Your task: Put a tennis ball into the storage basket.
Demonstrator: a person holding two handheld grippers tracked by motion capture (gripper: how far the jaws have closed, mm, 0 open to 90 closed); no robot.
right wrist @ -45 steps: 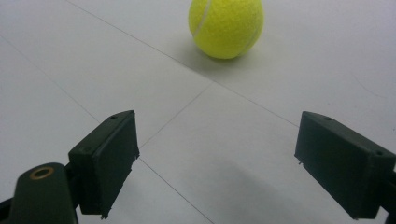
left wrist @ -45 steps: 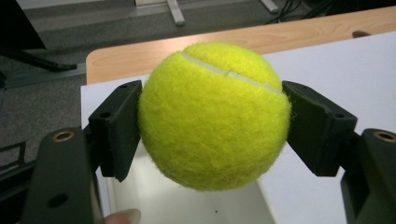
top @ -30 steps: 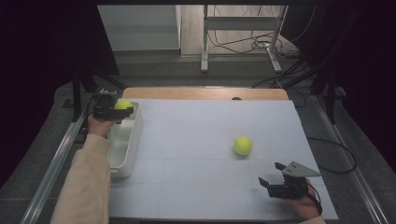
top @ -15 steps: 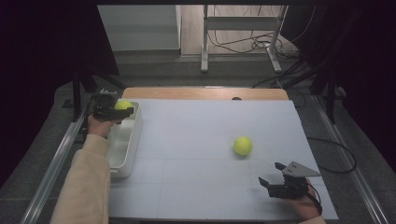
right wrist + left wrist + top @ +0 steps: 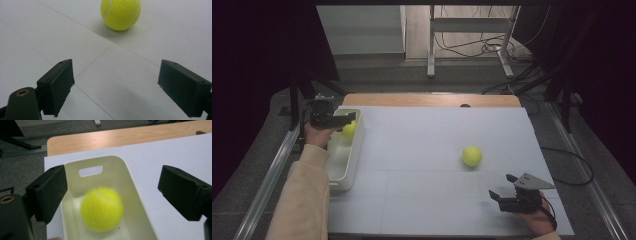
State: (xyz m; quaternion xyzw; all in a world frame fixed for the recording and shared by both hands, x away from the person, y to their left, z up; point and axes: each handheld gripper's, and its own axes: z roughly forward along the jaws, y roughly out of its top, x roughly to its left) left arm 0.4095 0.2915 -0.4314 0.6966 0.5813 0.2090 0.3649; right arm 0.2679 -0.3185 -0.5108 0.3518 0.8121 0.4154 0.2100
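Over the white bin point(image 5: 132, 195), item 1: a yellow tennis ball point(image 5: 102, 208), blurred in the left gripper view, lying between the spread jaws with neither pad touching it. Judged as freshly let go and dropping into the bin's far end, near the handle slot point(image 5: 90, 170). In the high view the same ball point(image 5: 349, 129) sits inside the bin point(image 5: 343, 177), just beneath the left gripper point(image 5: 343, 120).

Item 2: left gripper point(image 5: 112, 192), whose jaws have just been opening, now stand wide apart with the ball loose between them. It is held above the bin so a released ball lands inside the walls rather than rolling off.

Item 3: a second tennis ball point(image 5: 472, 156), resting free on the white worktop point(image 5: 427, 135), well apart from the bin; seen also ahead of the right gripper point(image 5: 121, 15).

Item 4: right gripper point(image 5: 508, 192), near the worktop's near right corner, jaws spread and holding nothing, pointed toward that second ball point(image 5: 121, 15). Judged as waiting in position to collect it next.

Item 5: wooden table edge point(image 5: 120, 137) beyond the white sheet.
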